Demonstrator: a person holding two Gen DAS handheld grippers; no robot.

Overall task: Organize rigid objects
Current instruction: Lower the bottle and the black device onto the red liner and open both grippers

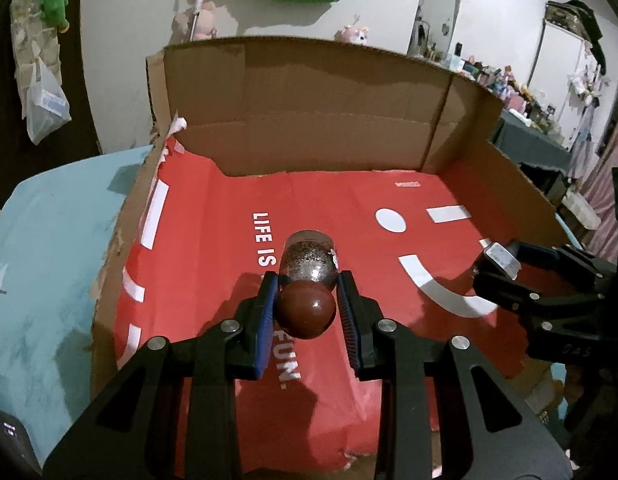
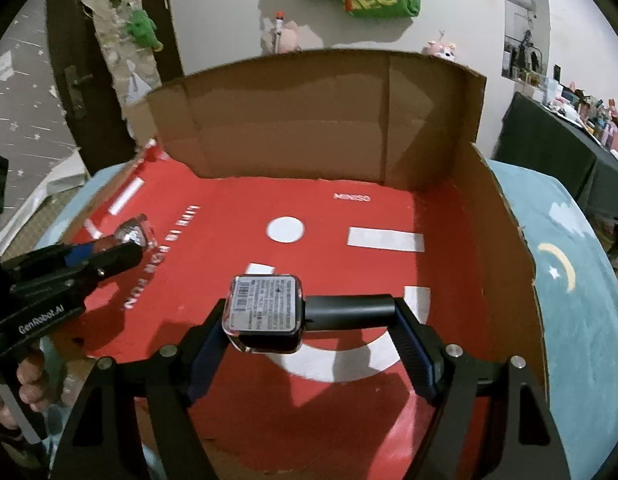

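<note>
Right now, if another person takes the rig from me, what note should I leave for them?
Left tongs: shut on a small glass bottle with a round brown cap, held over the left side of the red paper.
Right tongs: shut on a dark bottle with a label, gripped end to end, over the right side.
The cardboard box, lined with red paper, has nothing set down in it that I can see.
Done: both things picked up.
Left: probably set both down inside the box, apart from each other, then release.
</note>
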